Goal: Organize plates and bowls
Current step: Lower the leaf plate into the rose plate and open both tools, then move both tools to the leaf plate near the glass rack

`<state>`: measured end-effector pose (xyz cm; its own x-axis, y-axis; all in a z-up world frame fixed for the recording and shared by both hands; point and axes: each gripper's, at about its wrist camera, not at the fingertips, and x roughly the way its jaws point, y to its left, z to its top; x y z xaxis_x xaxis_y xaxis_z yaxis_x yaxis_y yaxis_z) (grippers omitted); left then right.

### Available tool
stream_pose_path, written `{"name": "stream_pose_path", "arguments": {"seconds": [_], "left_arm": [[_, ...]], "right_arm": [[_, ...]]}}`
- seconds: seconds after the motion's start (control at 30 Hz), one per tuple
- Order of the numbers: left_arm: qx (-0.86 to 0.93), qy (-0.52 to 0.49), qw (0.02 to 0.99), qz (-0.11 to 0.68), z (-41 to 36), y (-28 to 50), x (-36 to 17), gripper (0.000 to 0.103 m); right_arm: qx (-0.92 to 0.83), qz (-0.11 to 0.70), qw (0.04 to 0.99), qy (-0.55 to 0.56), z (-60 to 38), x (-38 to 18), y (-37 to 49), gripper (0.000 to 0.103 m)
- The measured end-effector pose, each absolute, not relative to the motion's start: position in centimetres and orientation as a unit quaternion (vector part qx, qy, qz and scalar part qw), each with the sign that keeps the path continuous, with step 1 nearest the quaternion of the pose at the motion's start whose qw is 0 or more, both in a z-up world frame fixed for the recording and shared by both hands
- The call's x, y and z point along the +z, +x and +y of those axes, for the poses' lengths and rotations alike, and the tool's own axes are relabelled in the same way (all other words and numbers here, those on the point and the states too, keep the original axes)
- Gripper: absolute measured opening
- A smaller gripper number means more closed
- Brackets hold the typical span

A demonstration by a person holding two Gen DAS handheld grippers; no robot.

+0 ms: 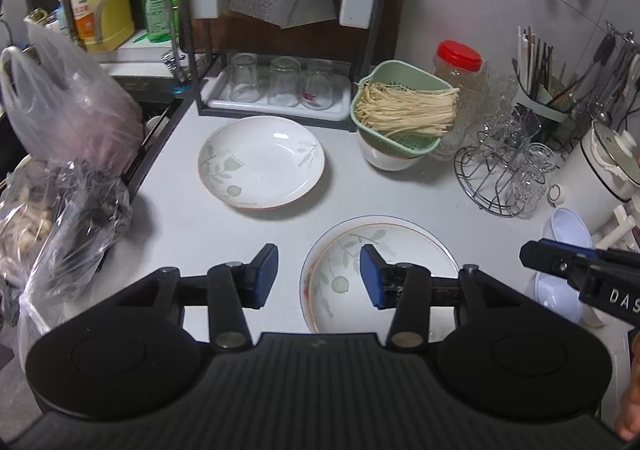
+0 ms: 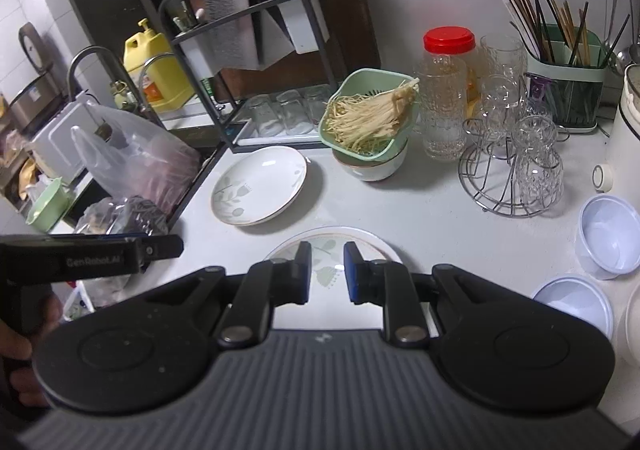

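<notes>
**Both grippers empty above 2 plates**

Left gripper: jaws apart, empty. Bags crowd the counter edge at 9 o'clock; a swing could drag them. Far plate at 12, near plate below. Right gripper: narrow gap, empty. Glass stand at 2 could tip.

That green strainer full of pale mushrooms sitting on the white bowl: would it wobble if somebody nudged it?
Probably. The green strainer sits tilted on the white bowl, overhanging its rim, so a sideways push might tip it. It looks like thin plastic, likely light. The enoki mushrooms lie loose with their ends over the edge, so they could spill out.
</notes>
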<state>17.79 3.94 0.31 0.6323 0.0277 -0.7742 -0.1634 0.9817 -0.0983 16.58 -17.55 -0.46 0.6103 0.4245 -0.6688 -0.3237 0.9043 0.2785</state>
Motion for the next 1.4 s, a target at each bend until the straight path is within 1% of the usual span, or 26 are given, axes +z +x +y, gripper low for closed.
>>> {"name": "stream_pose_path", "arguments": {"seconds": [0.1, 0.13, 0.23, 0.3, 0.4, 0.43, 0.47, 0.5, 0.53, 0.57, 0.9, 1.4], "left_arm": [[0.060, -0.082, 0.899, 0.426, 3.7, 17.1, 0.3, 0.052], [0.062, -0.081, 0.899, 0.425, 3.6, 16.9, 0.3, 0.054], [0.070, -0.086, 0.902, 0.417, 3.6, 16.1, 0.5, 0.065], [0.077, -0.087, 0.900, 0.420, 3.7, 15.9, 0.4, 0.068], [0.085, -0.085, 0.899, 0.421, 4.1, 15.6, 0.4, 0.079], [0.088, -0.083, 0.900, 0.419, 4.3, 15.5, 0.4, 0.085], [0.092, -0.079, 0.900, 0.418, 4.5, 15.4, 0.4, 0.088], [0.096, -0.075, 0.901, 0.417, 4.8, 15.4, 0.4, 0.089], [0.099, -0.074, 0.900, 0.417, 5.1, 15.4, 0.4, 0.090], [0.101, -0.076, 0.899, 0.419, 5.5, 15.5, 0.3, 0.090], [0.096, -0.090, 0.892, 0.433, 9.9, 18.4, -0.8, 0.090], [0.028, -0.095, 0.882, 0.461, 17.8, 28.2, -4.1, 0.090]], "right_arm": [[0.219, 0.393, 0.891, 0.059, -17.3, -0.8, 16.1, 0.021], [0.219, 0.395, 0.890, 0.058, -17.3, -1.0, 16.0, 0.021], [0.222, 0.397, 0.889, 0.055, -17.4, -1.1, 15.6, 0.021], [0.225, 0.394, 0.890, 0.049, -17.2, -1.1, 15.3, 0.022], [0.230, 0.389, 0.891, 0.042, -16.9, -0.9, 15.1, 0.022], [0.229, 0.387, 0.892, 0.039, -16.7, -0.9, 15.1, 0.034], [0.229, 0.386, 0.893, 0.036, -16.5, -0.9, 15.1, 0.043], [0.227, 0.386, 0.893, 0.036, -16.3, -1.0, 15.2, 0.060], [0.225, 0.386, 0.894, 0.038, -16.1, -1.0, 15.3, 0.071], [0.223, 0.386, 0.894, 0.042, -16.0, -1.1, 15.3, 0.073], [0.193, 0.402, 0.893, 0.051, -13.1, -1.9, 17.5, 0.072], [0.153, 0.420, 0.890, 0.087, -6.1, -4.0, 23.9, 0.071]]}}
